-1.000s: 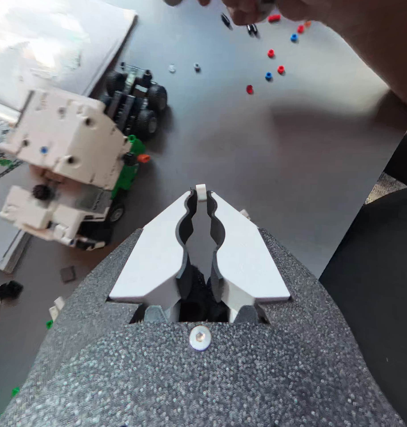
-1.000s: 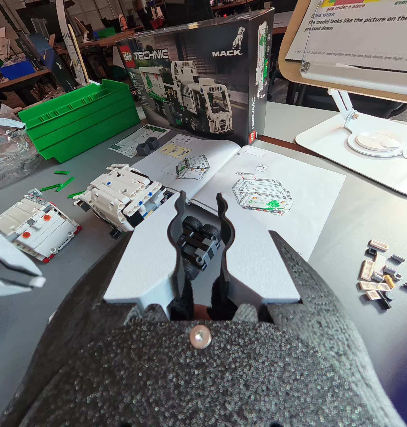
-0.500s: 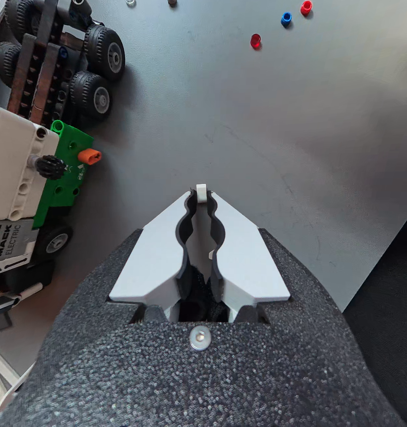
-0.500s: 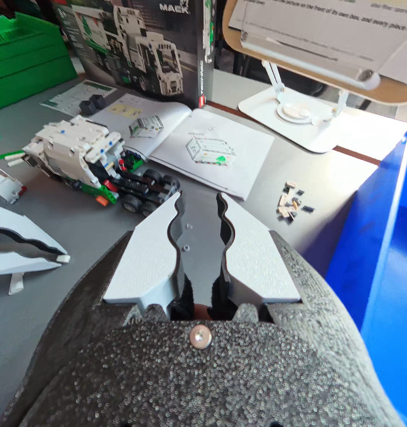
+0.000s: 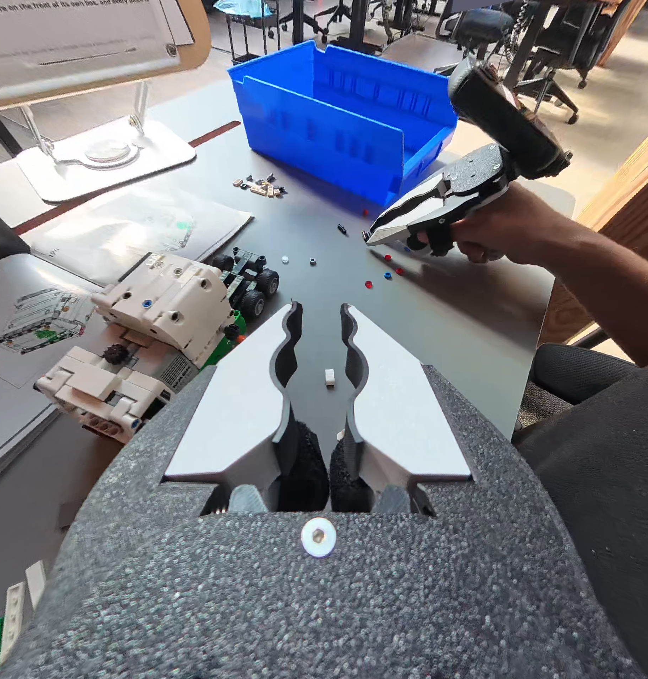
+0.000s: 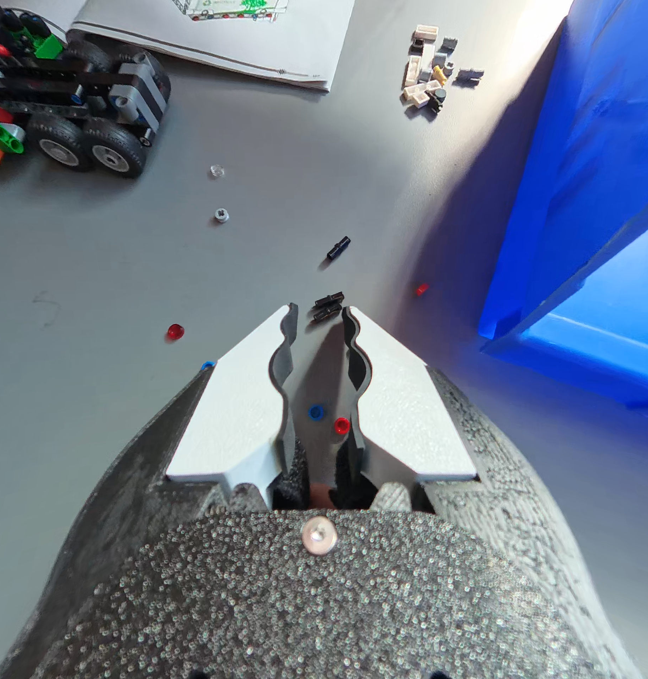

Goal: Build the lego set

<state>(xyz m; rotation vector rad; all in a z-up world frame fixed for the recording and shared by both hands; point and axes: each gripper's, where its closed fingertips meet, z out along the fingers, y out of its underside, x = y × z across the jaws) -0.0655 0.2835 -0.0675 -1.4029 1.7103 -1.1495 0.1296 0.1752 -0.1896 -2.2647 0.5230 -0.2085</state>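
Table [image 5: 443, 330]: smooth matt grey top, faint sheen.
Bin [image 5: 337, 121]: glossy blue plastic, ribbed walls.
Left gripper [image 5: 318, 312]: smooth matt white plastic fingers [image 5: 388, 397], rough speckled grey body, bright metal screw [image 5: 318, 538].
Booklet [image 5: 138, 227]: glossy white paper.
Truck model [image 5: 160, 312]: shiny white plastic shell, matt black rubbery-looking tyres [image 6: 112, 147].
Loose studs [image 6: 175, 331]: translucent red and blue plastic.

Left view high, looking across table [image 5: 443, 330]; right view close, angled down (both showing bin [image 5: 337, 121], truck [image 6: 79, 106]).
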